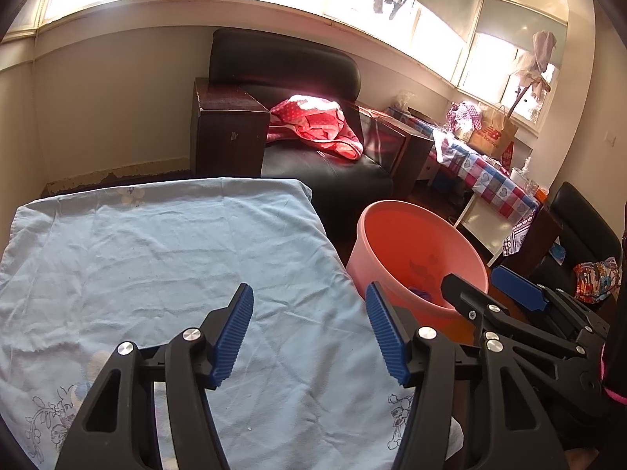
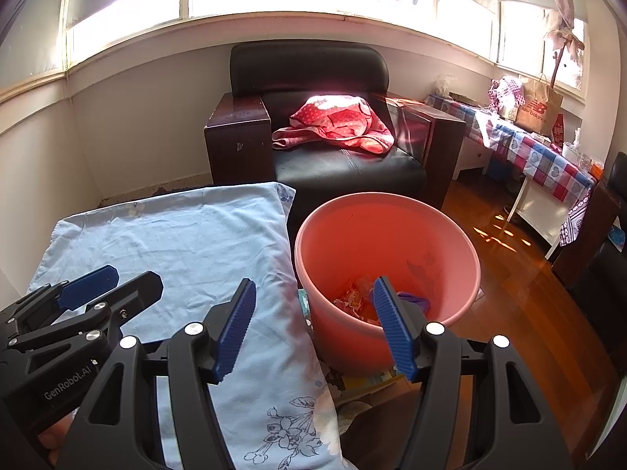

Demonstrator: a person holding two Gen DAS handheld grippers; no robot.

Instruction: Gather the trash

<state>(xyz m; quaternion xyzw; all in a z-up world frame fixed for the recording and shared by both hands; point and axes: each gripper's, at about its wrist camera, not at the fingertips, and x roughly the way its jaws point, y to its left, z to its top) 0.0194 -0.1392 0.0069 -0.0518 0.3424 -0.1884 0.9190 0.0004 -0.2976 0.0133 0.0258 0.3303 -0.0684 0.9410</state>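
A pink plastic bucket (image 2: 392, 235) stands on the floor right of a table covered with a light blue cloth (image 1: 156, 243). Crumpled wrappers (image 2: 354, 297) and a purple scrap (image 2: 415, 299) lie in its bottom. My left gripper (image 1: 309, 333) is open and empty above the cloth near its right edge. My right gripper (image 2: 313, 325) is open and empty, held between the cloth's edge and the bucket's near rim. The bucket also shows in the left wrist view (image 1: 415, 243), with the right gripper (image 1: 490, 293) over its near rim. The left gripper (image 2: 113, 282) shows above the cloth in the right wrist view.
A black armchair (image 2: 333, 156) with a red spotted cloth (image 2: 337, 121) stands behind the table and bucket. A side table with a checked cloth (image 2: 548, 156) and a paper bag (image 2: 540, 105) lines the right wall. Wooden floor (image 2: 529, 293) lies right of the bucket.
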